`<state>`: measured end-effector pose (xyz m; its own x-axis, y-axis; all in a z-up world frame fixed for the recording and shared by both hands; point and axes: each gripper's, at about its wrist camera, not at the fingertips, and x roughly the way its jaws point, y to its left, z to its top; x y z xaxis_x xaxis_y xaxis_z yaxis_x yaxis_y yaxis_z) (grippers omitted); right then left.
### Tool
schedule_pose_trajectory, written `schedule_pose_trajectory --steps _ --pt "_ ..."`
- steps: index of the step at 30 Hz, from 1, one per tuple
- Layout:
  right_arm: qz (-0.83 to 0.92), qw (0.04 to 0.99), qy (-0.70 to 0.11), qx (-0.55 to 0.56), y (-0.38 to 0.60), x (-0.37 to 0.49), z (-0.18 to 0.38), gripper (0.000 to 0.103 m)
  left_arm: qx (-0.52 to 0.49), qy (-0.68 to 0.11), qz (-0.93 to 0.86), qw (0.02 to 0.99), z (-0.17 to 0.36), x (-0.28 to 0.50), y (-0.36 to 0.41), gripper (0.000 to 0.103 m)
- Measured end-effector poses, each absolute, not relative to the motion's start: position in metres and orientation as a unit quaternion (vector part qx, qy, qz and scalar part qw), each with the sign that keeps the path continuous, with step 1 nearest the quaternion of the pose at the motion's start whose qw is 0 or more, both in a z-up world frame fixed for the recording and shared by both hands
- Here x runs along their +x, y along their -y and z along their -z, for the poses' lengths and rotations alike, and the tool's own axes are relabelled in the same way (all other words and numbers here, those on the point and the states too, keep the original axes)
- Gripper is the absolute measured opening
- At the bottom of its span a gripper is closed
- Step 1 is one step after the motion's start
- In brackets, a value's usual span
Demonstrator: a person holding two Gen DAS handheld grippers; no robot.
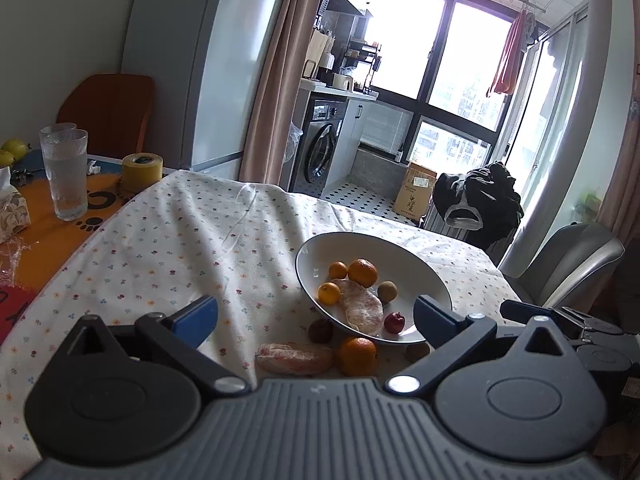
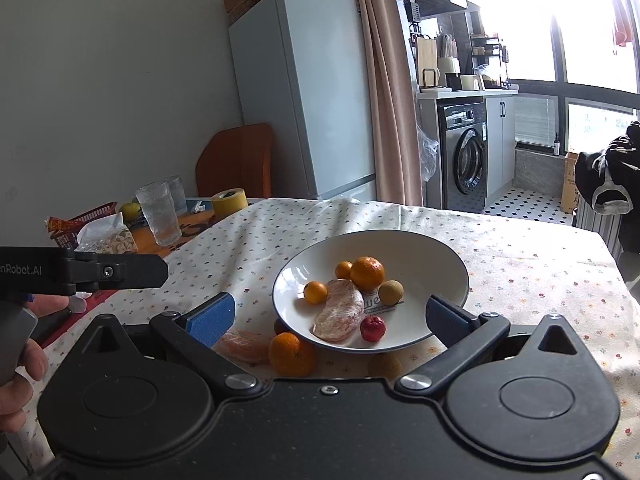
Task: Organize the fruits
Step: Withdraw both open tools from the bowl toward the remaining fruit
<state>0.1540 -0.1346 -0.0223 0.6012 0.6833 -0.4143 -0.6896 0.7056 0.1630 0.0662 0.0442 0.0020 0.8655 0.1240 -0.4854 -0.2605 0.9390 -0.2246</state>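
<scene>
A white plate (image 1: 404,256) (image 2: 432,256) on the flowered cloth holds several fruits: a large orange (image 1: 363,272) (image 2: 367,273), two small oranges, a wrapped pomelo piece (image 1: 362,307) (image 2: 339,310), a brownish round fruit and a small red fruit (image 2: 373,328). On the cloth in front of the plate lie another pomelo piece (image 1: 295,358) (image 2: 245,345), an orange (image 1: 358,356) (image 2: 292,353), a dark red fruit (image 1: 320,331) and a brown fruit (image 2: 385,365). My left gripper (image 1: 316,318) and right gripper (image 2: 330,318) hover open above these, holding nothing.
At the left of the table stand two glasses (image 1: 66,172) (image 2: 158,212), a yellow tape roll (image 1: 142,173) (image 2: 229,202), green fruit (image 1: 14,146) and wrapped packets. An orange chair, a fridge and a washing machine lie beyond. A grey chair (image 1: 572,264) stands at the right.
</scene>
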Motion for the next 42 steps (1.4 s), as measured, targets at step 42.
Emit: schedule_pose_trajectory --steps 42 --pt "-0.360 0.888 -0.286 0.034 0.152 0.161 0.067 0.093 -0.117 -0.236 -0.122 0.957 0.032 0.057 -0.055 0.097"
